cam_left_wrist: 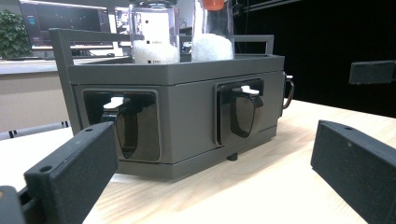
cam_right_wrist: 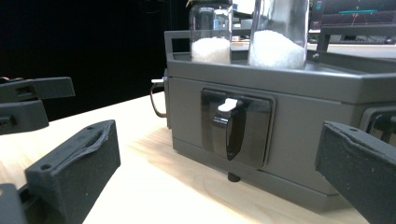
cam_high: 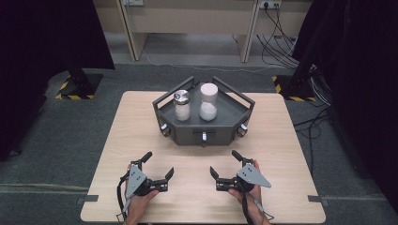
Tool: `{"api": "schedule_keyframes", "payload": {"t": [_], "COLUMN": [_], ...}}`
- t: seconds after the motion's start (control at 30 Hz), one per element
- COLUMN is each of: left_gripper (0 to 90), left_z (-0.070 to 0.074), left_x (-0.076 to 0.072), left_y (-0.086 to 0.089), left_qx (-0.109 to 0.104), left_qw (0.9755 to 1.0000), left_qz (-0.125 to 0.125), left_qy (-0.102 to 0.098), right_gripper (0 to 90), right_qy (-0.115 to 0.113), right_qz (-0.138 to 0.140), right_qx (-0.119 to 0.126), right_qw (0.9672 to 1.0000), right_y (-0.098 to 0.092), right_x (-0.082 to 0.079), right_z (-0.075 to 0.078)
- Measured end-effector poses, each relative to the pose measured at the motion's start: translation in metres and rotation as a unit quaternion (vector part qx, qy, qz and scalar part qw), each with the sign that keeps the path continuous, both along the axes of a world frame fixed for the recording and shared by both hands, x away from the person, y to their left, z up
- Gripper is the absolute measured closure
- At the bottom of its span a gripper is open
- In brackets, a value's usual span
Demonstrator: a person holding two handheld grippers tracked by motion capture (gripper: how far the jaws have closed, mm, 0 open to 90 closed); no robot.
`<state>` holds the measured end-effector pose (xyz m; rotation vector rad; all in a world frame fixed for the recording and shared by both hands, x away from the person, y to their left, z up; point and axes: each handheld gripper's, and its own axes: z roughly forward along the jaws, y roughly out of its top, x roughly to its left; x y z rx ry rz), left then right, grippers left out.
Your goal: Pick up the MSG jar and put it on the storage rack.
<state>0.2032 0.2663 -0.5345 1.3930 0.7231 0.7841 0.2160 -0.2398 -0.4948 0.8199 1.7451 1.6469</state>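
Left gripper (cam_high: pixel 157 165): jaws spread wide, nothing between them; rests on the light wooden tabletop (cam_high: pixel 281 140) near its near edge, left of centre, held by a hand.
Right gripper (cam_high: pixel 224 166): jaws equally wide apart, empty; near the near edge, right of centre, mirroring the left.
Tray: dark grey angular tray with 2 raised handle bars (cam_high: pixel 204 123), on the tabletop toward its far edge, centred; well apart from both grippers.
Tray orientation: long axis runs parallel to the near edge; its flat front face with 1 latch points at the person.
Jars: 2 upright clear glass jars part-filled with white granules; the metal-lidded jar (cam_high: pixel 182 105) on the tray's left, the taller jar with a pale cap (cam_high: pixel 209 101) just beside it on the right. Long axes vertical.
Latches: black recessed latches with white tabs (cam_left_wrist: pixel 240 109) on the tray's front and angled faces.
Step in hand (judged): approach to the tray and jars, not yet begun.
Recommended execution: advance level, keep jaws wide, close on 1 jar body below its lid, square to the vertical axis; avoid knocking the neighbouring jar or the handle bars.
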Motion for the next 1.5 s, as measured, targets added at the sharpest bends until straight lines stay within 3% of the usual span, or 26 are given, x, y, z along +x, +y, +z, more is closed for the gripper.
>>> {"api": "schedule_keyframes", "payload": {"t": [1.5], "left_gripper": [0.1], "left_z": [0.0010], "left_x": [-0.0004], "left_y": [-0.0023], "left_qx": [0.001], "left_qw": [1.0000], "left_qz": [-0.007], "left_qy": [0.002], "right_gripper": [0.4], "right_qy": [-0.004], "right_qz": [-0.013], "right_qx": [-0.002], "right_qw": [0.9999], "right_y": [-0.0020], "right_x": [-0.0030], "right_z": [-0.0006]}}
